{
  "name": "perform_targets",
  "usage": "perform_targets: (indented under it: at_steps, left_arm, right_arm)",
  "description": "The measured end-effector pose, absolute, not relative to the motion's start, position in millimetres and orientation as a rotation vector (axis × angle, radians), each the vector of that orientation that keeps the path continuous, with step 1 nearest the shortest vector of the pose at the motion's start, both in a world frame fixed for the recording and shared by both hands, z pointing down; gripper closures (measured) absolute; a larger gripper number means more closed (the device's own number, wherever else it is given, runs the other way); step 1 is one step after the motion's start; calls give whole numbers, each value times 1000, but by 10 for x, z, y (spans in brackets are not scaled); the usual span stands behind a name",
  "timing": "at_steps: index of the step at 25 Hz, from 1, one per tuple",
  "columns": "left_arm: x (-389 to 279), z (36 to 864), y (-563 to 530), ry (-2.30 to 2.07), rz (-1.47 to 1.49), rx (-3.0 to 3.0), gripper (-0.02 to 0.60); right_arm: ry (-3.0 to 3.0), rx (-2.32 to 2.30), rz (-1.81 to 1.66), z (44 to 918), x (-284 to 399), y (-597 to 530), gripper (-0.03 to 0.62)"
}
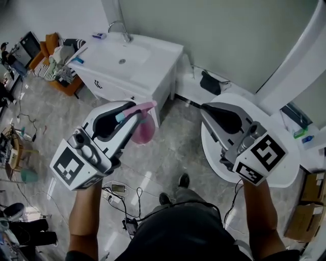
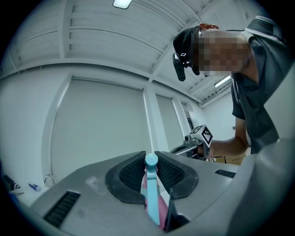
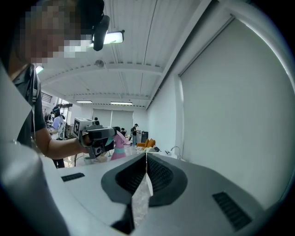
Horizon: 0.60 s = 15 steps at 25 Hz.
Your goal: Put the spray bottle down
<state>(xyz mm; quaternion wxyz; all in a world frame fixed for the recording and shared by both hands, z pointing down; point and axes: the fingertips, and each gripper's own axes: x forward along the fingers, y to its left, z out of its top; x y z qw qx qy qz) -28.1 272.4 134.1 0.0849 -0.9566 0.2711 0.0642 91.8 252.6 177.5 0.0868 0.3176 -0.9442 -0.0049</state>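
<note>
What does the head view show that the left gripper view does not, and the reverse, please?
Only the head view shows the grey marbled floor, the person's black shoe and the round white table. Only the left gripper view shows the rectangular ceiling light and the black camera on the person's head. Both show the pink plastic spray bottle with its blue trigger, clamped in the left claw, and the right claw.
</note>
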Motion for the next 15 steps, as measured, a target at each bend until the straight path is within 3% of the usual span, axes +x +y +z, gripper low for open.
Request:
perform_targets:
  at_steps: [15]
  left_arm:
    - [-119,1308,1853,982,90,-2812,523]
  right_arm:
    - [-2878,785,-16,1691,1047,1491,583]
